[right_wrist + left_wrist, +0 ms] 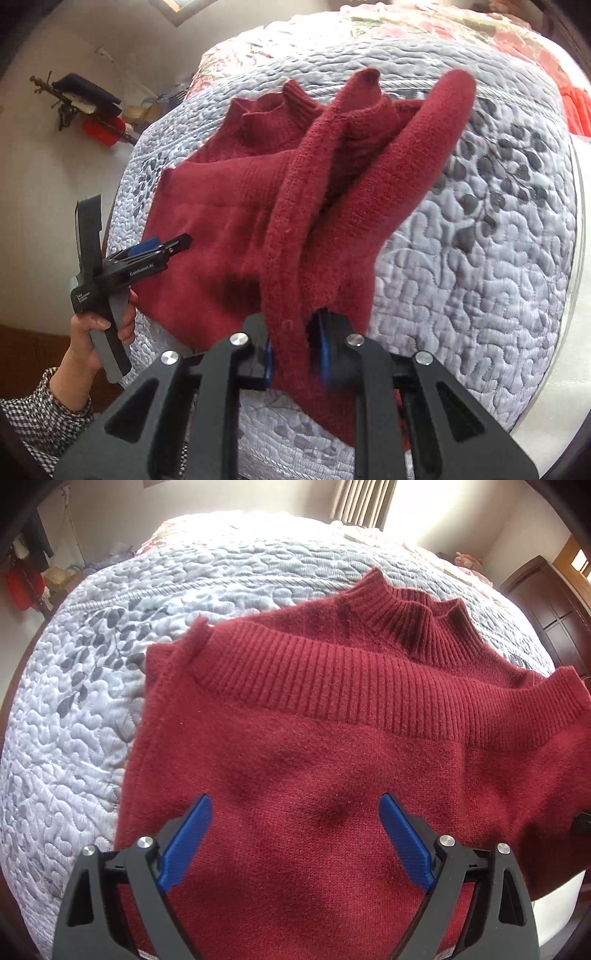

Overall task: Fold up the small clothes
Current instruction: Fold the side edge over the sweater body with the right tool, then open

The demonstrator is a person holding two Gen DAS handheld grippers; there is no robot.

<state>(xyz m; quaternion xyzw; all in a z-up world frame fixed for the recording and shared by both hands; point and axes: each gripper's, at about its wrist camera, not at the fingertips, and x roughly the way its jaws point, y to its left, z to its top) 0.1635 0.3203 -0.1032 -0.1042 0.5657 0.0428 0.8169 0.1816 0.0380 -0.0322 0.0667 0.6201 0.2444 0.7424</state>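
A dark red knit sweater [332,746] lies on the quilted bed, ribbed hem folded up toward the collar [417,613]. My left gripper [295,834] hovers open just over the sweater's body, blue pads spread wide, nothing between them. In the right wrist view the same sweater [229,206] spreads across the quilt, and my right gripper [295,354] is shut on its right side, a bunched fold with a sleeve [424,147] lifted off the bed. The left gripper [162,247] shows at the sweater's left edge, held by a hand [92,332].
A pale grey quilted bedspread [92,709] with a leaf print covers the bed [480,258]. A floral pink section lies farther back [517,40]. A dark wooden cabinet [546,602] stands at the right. Red and black items [99,125] clutter the far left.
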